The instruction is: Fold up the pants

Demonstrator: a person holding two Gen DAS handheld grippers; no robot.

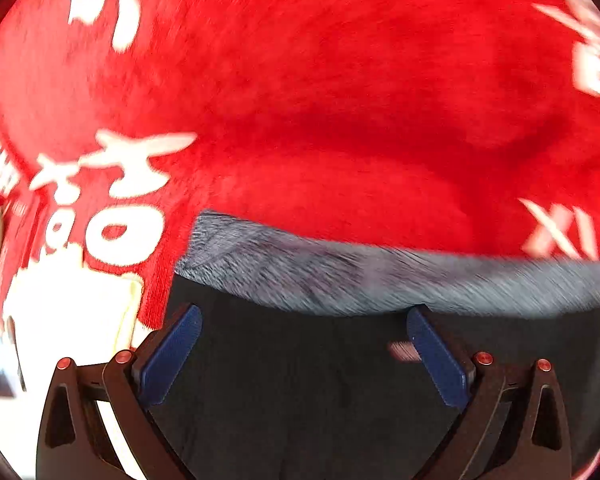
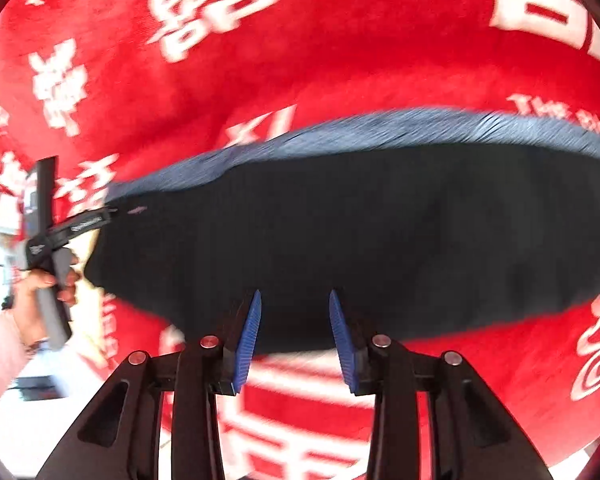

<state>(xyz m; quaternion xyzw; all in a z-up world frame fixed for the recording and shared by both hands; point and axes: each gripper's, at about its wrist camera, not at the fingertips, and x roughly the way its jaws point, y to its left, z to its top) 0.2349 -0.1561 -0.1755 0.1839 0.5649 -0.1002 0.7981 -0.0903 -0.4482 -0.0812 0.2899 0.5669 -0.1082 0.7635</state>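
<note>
Red blanket (image 2: 340, 80) | pants (image 2: 340, 240) lie crosswise, flat | both hand-held grippers released, empty

Both wrist views steeply downward, close over pants (image 2: 340, 240)

The left gripper (image 1: 304, 356) hangs with jaws spread wide over the black pants (image 1: 300, 392); nothing sits between its blue pads (image 1: 172, 354). A grey band (image 1: 340, 280) edges the pants against the red blanket (image 1: 340, 100).

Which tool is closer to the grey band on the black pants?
Left. The left tool hangs open right beside the grey band. The right tool is open over the opposite edge of the pants.
</note>
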